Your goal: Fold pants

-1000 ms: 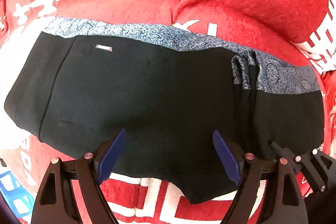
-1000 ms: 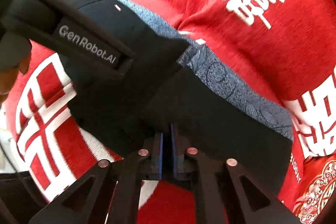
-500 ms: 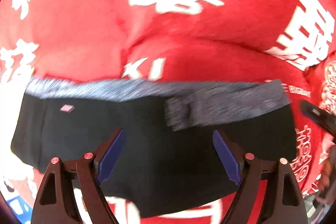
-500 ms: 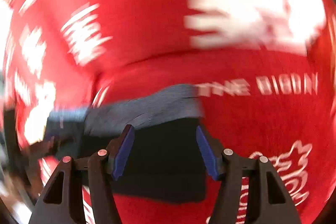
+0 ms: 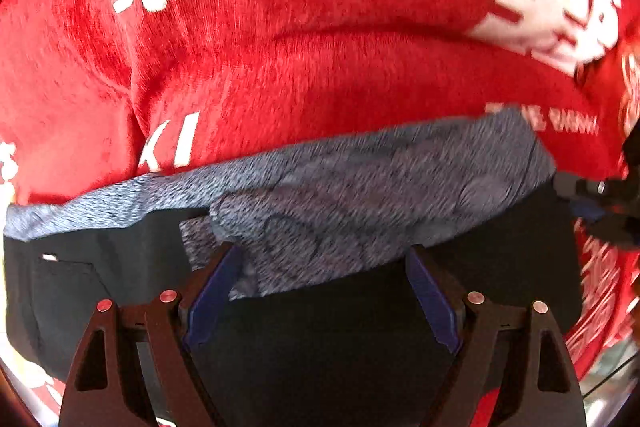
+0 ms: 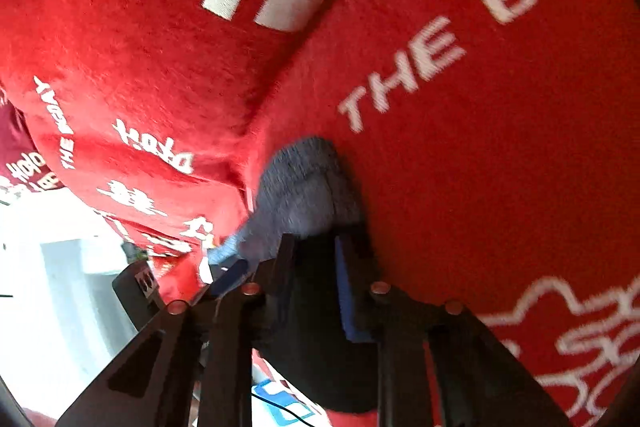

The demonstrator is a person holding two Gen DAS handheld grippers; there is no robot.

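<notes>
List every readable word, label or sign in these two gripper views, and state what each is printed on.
"THE BIG": white letters on the red blanket, the end cut off at the picture's edge.
"THE BIGDAY": small and white, same blanket, right wrist view.
Large white Chinese characters on the blanket: not read.
Small tag on the black pants: too small.

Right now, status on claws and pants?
Left claw open over the pants. Right claw closing on the pants' end, cloth between its pads. Nothing in the way on the red blanket.

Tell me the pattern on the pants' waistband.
Blue-grey paisley-like print on the waistband; clearest in the left wrist view.
</notes>
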